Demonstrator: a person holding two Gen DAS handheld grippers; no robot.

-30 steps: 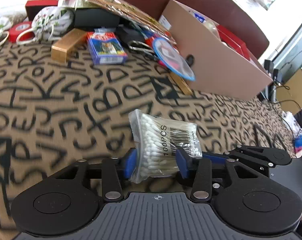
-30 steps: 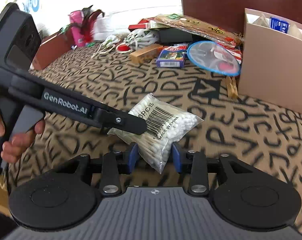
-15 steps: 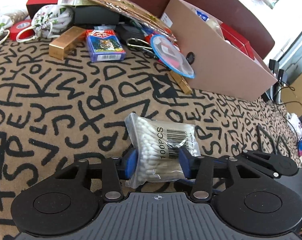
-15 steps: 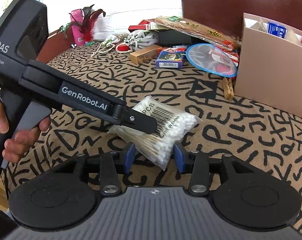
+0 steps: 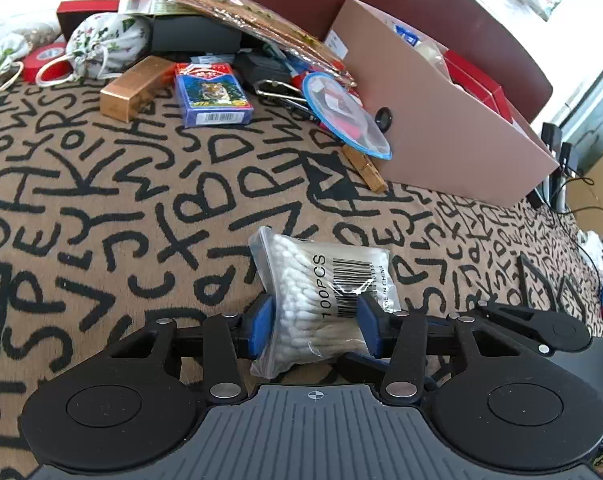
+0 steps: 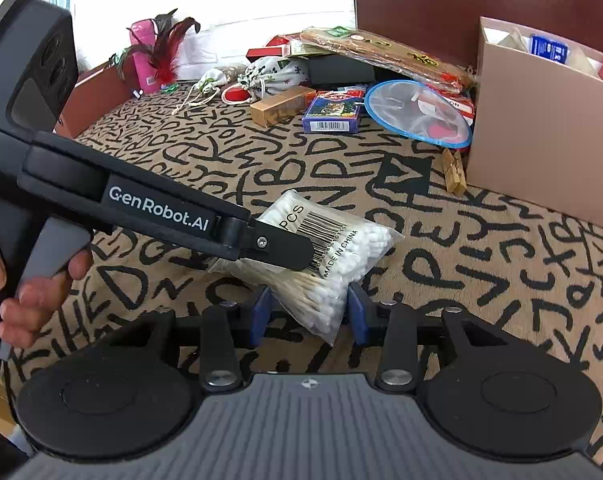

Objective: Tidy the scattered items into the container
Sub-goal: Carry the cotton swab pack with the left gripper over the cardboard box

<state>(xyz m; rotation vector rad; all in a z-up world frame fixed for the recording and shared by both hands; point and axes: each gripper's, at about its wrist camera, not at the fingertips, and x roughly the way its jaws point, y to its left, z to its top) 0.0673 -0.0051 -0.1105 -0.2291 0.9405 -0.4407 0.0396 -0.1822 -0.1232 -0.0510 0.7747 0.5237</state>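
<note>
Cotton-swab bag (image 5: 321,292) still gripped by both left gripper (image 5: 315,330) and right gripper (image 6: 308,312) fingers, barely shifted

A tan cloth (image 5: 101,216) printed with black letters fills the lower frame. A dark brown headboard (image 6: 441,4) stands at the top; bright window (image 5: 597,92) at right.

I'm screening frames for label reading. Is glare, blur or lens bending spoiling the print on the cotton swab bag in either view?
Left wrist: bag of cotton swabs sharp, "100PCS" readable, small wrinkle glint across the barcode. Right wrist: the other tool's arm hides part of the print; "MADE IN CHINA" legible. Both: fisheye bends the edges, window background blown out.
</note>
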